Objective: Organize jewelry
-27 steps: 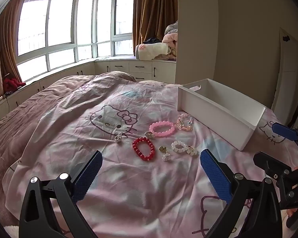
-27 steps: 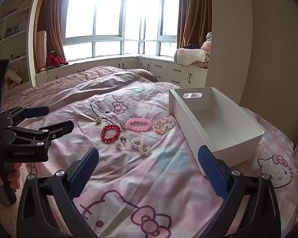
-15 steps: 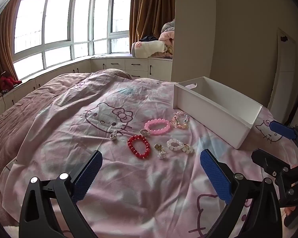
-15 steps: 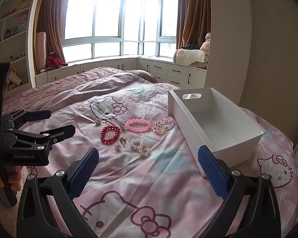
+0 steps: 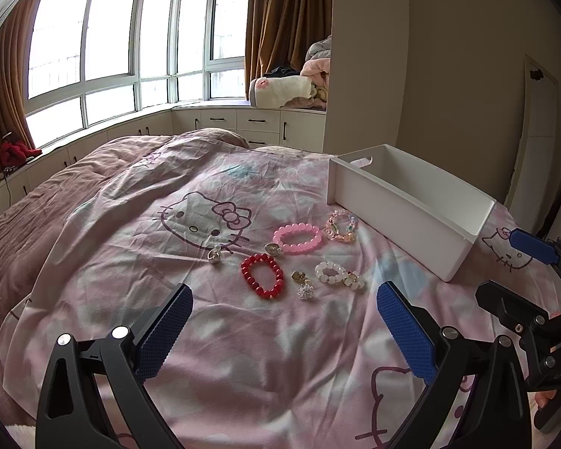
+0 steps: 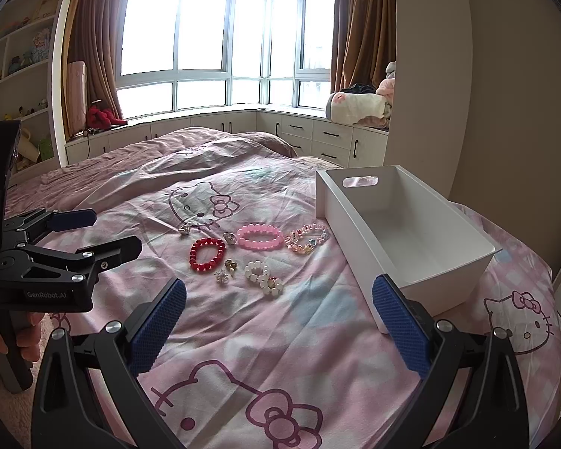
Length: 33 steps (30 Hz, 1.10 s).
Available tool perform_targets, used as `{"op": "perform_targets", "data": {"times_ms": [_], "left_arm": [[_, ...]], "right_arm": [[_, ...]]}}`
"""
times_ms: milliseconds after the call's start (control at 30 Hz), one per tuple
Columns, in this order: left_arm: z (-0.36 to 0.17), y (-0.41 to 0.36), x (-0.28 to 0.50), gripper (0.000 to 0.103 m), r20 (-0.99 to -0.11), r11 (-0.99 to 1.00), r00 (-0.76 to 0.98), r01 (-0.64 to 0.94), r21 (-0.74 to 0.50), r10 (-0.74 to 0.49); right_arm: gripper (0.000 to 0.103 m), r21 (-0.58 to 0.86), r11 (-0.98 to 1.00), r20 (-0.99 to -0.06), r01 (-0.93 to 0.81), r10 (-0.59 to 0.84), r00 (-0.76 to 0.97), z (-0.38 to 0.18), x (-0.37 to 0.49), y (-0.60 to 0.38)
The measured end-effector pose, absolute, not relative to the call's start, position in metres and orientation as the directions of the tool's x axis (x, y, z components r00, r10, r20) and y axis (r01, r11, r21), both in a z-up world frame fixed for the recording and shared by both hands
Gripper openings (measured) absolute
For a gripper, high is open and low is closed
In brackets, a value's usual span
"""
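Jewelry lies on a pink cartoon-cat bedspread: a red bead bracelet [image 5: 262, 275] [image 6: 207, 254], a pink bead bracelet [image 5: 297, 238] [image 6: 260, 237], a pastel charm bracelet [image 5: 341, 226] [image 6: 307, 239], a white bead bracelet [image 5: 338, 275] [image 6: 262, 277], and small earrings [image 5: 302, 284] [image 6: 226, 269]. An empty white bin [image 5: 411, 205] [image 6: 404, 239] stands right of them. My left gripper [image 5: 284, 333] hangs open, short of the jewelry, nothing between its fingers. My right gripper [image 6: 278, 327] is open too, near the bin's front corner.
The bed's foot edge runs just under both grippers. In the right wrist view, the left gripper [image 6: 74, 235] and a hand [image 6: 3, 340] sit at the far left. Window-seat cabinets [image 6: 243, 127] and piled blankets [image 5: 291, 89] lie beyond the bed.
The left wrist view has drifted right and slightly back, so jewelry and bin sit further left and higher. The right view barely shifted. Both grippers stayed open.
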State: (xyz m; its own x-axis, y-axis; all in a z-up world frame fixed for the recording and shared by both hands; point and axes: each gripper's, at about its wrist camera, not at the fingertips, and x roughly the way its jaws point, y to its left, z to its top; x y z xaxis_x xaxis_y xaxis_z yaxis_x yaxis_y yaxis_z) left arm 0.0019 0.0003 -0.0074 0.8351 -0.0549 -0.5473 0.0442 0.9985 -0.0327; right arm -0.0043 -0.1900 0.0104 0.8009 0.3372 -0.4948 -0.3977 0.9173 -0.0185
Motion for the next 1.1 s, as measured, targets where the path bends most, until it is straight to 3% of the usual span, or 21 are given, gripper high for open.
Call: {"op": "perform_targets", "data": {"times_ms": [1100], "left_arm": [[-0.0062, 0.0005, 0.0024, 0.1, -0.548, 0.998, 0.835, 0.043, -0.034, -0.055]], "right_arm": [[0.098, -0.023, 0.917, -0.489, -0.398, 0.337, 0.805, 0.0101, -0.0057, -0.1892]]}}
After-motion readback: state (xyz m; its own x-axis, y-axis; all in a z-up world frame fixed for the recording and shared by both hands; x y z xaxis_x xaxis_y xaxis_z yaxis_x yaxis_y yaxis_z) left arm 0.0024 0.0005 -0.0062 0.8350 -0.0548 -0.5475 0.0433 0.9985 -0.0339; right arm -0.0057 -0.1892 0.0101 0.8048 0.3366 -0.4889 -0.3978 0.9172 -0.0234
